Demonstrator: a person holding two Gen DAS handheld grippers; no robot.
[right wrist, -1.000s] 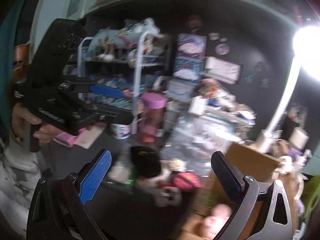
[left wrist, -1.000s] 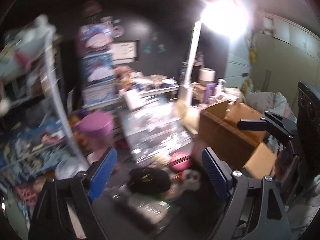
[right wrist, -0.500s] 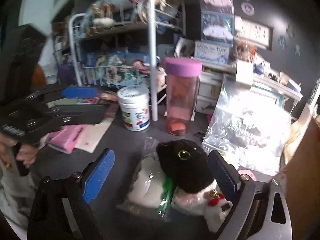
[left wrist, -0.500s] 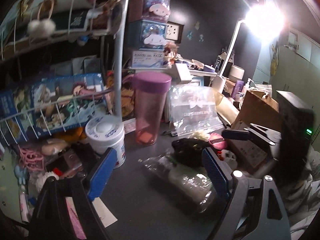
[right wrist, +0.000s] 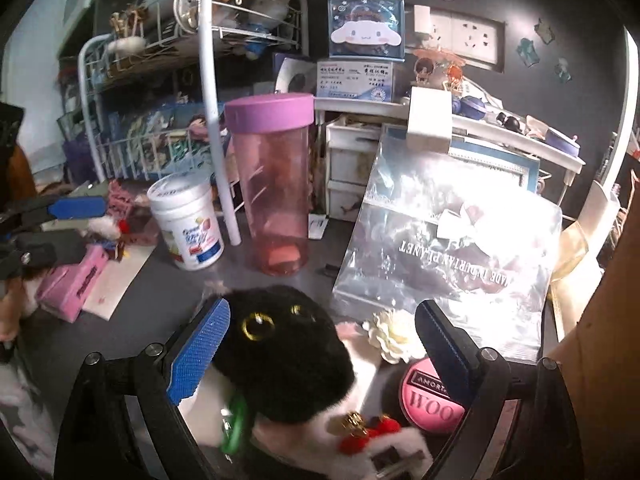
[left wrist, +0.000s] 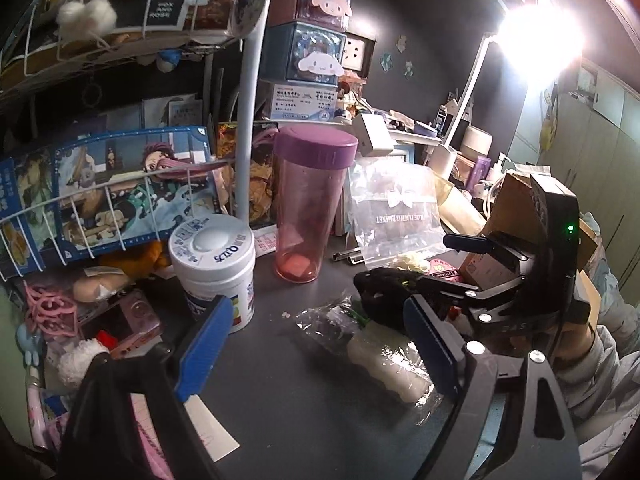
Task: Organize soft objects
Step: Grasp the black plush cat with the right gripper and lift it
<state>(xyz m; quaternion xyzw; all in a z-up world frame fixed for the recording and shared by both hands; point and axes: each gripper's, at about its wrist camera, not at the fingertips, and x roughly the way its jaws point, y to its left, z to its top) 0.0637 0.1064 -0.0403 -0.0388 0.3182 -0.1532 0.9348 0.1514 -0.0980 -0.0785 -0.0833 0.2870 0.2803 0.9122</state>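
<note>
Black plush cat between open right claw pads, untouched

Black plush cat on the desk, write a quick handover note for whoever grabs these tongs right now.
Right tongs: open, straddling the black plush cat; its head sits between the pads, nearer the left one, not yet gripped.
Left tongs: open, empty, over the dark desk by the white tub.
A bagged white soft item lies beside the cat. The pink tumbler stands behind, with a clear plastic bag propped to its right.
Done: nothing sorted that I can see.
Left: close on the cat, move it, then the bagged item. The destination isn't clear.
</note>
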